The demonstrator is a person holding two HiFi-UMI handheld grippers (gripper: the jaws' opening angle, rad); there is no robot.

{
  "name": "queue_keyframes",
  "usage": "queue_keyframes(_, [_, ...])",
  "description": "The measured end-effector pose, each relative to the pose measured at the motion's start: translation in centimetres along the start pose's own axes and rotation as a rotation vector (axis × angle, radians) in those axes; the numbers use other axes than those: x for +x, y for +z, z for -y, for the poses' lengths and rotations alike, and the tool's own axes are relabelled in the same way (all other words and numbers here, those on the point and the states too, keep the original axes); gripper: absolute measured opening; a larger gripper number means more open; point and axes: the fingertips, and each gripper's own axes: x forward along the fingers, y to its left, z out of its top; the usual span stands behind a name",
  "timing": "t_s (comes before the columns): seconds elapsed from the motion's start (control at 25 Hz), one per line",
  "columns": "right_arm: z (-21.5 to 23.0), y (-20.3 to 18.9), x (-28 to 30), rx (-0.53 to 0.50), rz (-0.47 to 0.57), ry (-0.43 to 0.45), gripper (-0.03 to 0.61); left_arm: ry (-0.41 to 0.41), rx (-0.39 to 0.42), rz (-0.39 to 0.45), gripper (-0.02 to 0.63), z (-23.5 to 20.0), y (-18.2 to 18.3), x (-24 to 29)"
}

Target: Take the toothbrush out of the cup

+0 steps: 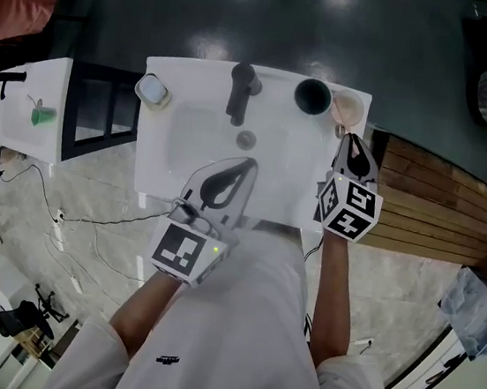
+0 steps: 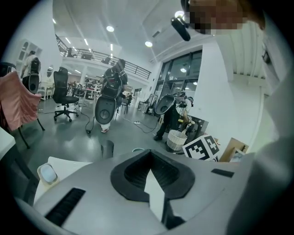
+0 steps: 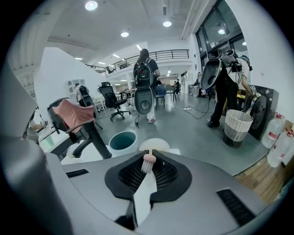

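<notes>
**A:** Well, where is the toothbrush [image 3: 148, 161] at this point?

**B:** Its pink head with white bristles stands right between the tips of the right gripper [image 1: 351, 141], whose jaws are clamped on it. The pale cup [image 3: 154, 144] sits directly behind, at the back right corner of the sink [image 1: 171, 135]. The handle is hidden, so it probably stands in the cup and has not been lifted yet.

**A:** And the left gripper [image 1: 240, 166]?

**B:** It hangs over the basin with its jaws together and nothing between them.

**A:** How should the brush handle?

**B:** It looks light and stiff along the handle, a thin plastic stick. The bristles are soft and give under the pads, so a hold on the head seems less sure than one on the neck just below it. Smooth plastic may slide or swing. The cup also looks light, and a slanted pull could tip it, so a straight lift seems wise.
</notes>
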Motion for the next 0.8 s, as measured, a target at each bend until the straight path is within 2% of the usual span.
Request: queue_keyframes(0.8, [-0.9,4.6,-10.7,-0.085,0.181,-0.014,0.017,-0.004,0.036,0.129,0.002,0.9,1.4,-4.1])
